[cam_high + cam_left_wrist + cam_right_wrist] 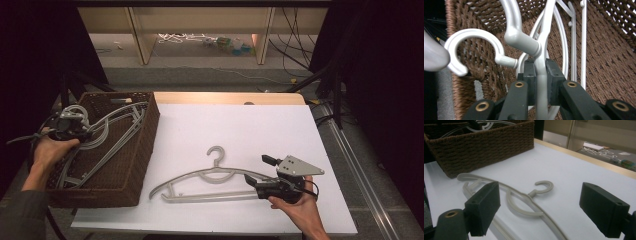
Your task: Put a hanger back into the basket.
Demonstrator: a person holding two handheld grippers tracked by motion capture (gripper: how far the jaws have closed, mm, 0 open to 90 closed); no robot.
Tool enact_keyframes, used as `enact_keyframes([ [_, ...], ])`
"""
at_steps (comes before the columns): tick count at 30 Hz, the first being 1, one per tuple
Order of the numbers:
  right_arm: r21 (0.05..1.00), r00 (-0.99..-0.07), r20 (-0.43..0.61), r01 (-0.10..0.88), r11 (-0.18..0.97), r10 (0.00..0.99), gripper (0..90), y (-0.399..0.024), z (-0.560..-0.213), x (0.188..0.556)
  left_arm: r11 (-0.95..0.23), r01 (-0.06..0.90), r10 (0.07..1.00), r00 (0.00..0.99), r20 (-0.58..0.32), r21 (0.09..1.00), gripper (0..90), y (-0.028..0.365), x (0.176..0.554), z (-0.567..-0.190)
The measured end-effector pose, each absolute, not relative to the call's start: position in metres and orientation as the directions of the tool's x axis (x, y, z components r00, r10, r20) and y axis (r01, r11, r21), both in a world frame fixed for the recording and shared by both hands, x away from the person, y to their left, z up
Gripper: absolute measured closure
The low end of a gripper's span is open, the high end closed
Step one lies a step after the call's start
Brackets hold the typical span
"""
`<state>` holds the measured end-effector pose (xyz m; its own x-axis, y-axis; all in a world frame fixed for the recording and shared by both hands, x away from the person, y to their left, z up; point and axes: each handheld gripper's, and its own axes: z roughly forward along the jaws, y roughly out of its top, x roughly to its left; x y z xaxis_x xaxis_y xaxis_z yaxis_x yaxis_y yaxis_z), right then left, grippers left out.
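Observation:
My left gripper [90, 132] is over the left side of a brown woven basket [145, 145], shut on a pale grey plastic hanger [120, 117] that lies tilted in the basket. In the left gripper view the pads [530, 75] pinch that hanger's stem [541, 82] just below its neck [520, 38]. A second hook [474, 37] curls to the left of it. Another grey hanger [210, 175] lies flat on the white table [250, 125]. My right gripper [257, 170] stands open at its right end. The right gripper view shows the hanger [524, 197] between and beyond the wide-apart pads [484, 207], apart from both.
The basket [486, 147] holds several hangers and takes up the table's left side. The white surface stretches behind and right of the flat hanger. Past the table's far edge are shelving legs [142, 40] and cables [295, 35] on the floor.

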<state>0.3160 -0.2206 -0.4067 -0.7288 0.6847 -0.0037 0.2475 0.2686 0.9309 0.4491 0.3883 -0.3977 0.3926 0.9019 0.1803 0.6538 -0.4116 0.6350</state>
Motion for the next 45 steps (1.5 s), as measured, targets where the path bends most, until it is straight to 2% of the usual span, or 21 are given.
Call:
enact_keyframes([
  [9, 0.93, -0.728, -0.002, 0.251, 0.268, 0.686, 17.7, -0.221, -0.407, 0.315, -0.449, 0.667, 0.887, 0.411, 0.209, 0.595, 79.7, 0.383, 0.458, -0.41],
  [10, 0.93, -0.727, -0.002, 0.251, 0.268, 0.687, 17.7, -0.221, -0.407, 0.316, -0.422, 0.689, 0.903, 0.38, 0.202, 0.589, 78.3, 0.383, 0.456, -0.412],
  [12, 0.93, -0.727, -0.003, 0.25, 0.269, 0.686, 17.7, -0.221, -0.407, 0.315, -0.455, 0.662, 0.885, 0.409, 0.222, 0.595, 76.8, 0.388, 0.458, -0.412],
  [13, 0.932, -0.727, -0.005, 0.246, 0.268, 0.687, 17.7, -0.221, -0.407, 0.315, -0.404, 0.698, 0.913, 0.349, 0.212, 0.591, 74.4, 0.388, 0.454, -0.41],
  [14, 0.93, -0.725, -0.001, 0.253, 0.268, 0.689, 17.7, -0.222, -0.407, 0.315, -0.39, 0.698, 0.92, 0.32, 0.226, 0.601, 65.9, 0.392, 0.453, -0.408],
  [17, 0.932, -0.723, -0.003, 0.248, 0.264, 0.691, 17.7, -0.221, -0.408, 0.316, -0.368, 0.694, 0.93, 0.287, 0.231, 0.618, 55.7, 0.393, 0.45, -0.403],
  [18, 0.932, -0.723, -0.003, 0.248, 0.264, 0.691, 17.7, -0.221, -0.408, 0.316, -0.326, 0.696, 0.945, 0.242, 0.218, 0.64, 55.7, 0.391, 0.447, -0.401],
  [19, 0.923, -0.721, -0.006, 0.263, 0.282, 0.693, 17.7, -0.222, -0.407, 0.315, -0.287, 0.677, 0.958, 0.19, 0.216, 0.677, 47.6, 0.389, 0.442, -0.395],
  [22, 0.929, -0.722, -0.001, 0.256, 0.269, 0.692, 17.6, -0.222, -0.408, 0.316, -0.276, 0.661, 0.961, 0.186, 0.204, 0.697, 40.2, 0.386, 0.438, -0.39],
  [23, 0.928, -0.723, -0.005, 0.254, 0.272, 0.691, 17.6, -0.222, -0.408, 0.315, -0.247, 0.636, 0.968, 0.185, 0.167, 0.731, 37.8, 0.382, 0.432, -0.382],
  [26, 0.928, -0.723, 0.001, 0.258, 0.268, 0.691, 17.5, -0.222, -0.408, 0.316, -0.214, 0.603, 0.975, 0.181, 0.13, 0.768, 32.9, 0.376, 0.426, -0.375],
  [27, 0.928, -0.723, 0.0, 0.258, 0.27, 0.69, 17.5, -0.222, -0.409, 0.316, -0.191, 0.58, 0.976, 0.196, 0.092, 0.792, 30.5, 0.369, 0.419, -0.366],
  [28, 0.928, -0.723, 0.0, 0.258, 0.27, 0.69, 17.5, -0.222, -0.409, 0.316, -0.191, 0.58, 0.976, 0.196, 0.092, 0.792, 29.2, 0.369, 0.419, -0.366],
  [29, 0.929, -0.722, -0.001, 0.256, 0.268, 0.692, 17.5, -0.222, -0.409, 0.316, -0.125, 0.555, 0.98, 0.199, 0.015, 0.822, 27.9, 0.361, 0.41, -0.358],
  [30, 0.93, -0.721, 0.002, 0.256, 0.264, 0.693, 17.5, -0.222, -0.409, 0.316, -0.125, 0.555, 0.98, 0.199, 0.015, 0.822, 26.9, 0.361, 0.41, -0.358],
  [32, 0.929, -0.723, 0.002, 0.257, 0.266, 0.691, 17.5, -0.222, -0.409, 0.316, -0.073, 0.529, 0.97, 0.236, -0.063, 0.845, 25.0, 0.349, 0.401, -0.35],
  [33, 0.931, -0.72, 0.001, 0.255, 0.262, 0.694, 17.5, -0.222, -0.41, 0.316, -0.049, 0.514, 0.95, 0.288, -0.118, 0.857, 22.1, 0.335, 0.391, -0.343],
  [36, 0.921, -0.718, -0.004, 0.268, 0.282, 0.696, 17.5, -0.223, -0.409, 0.316, -0.05, 0.484, 0.935, 0.331, -0.13, 0.874, 20.3, 0.32, 0.382, -0.336],
  [40, 0.932, -0.719, -0.002, 0.252, 0.263, 0.695, 17.5, -0.221, -0.41, 0.316, -0.059, 0.431, 0.877, 0.453, -0.159, 0.901, 19.2, 0.287, 0.366, -0.327],
  [45, 0.926, -0.722, 0.015, 0.272, 0.263, 0.692, 17.5, -0.221, -0.41, 0.316, -0.113, 0.377, 0.828, 0.547, -0.122, 0.919, 18.9, 0.249, 0.351, -0.325],
])
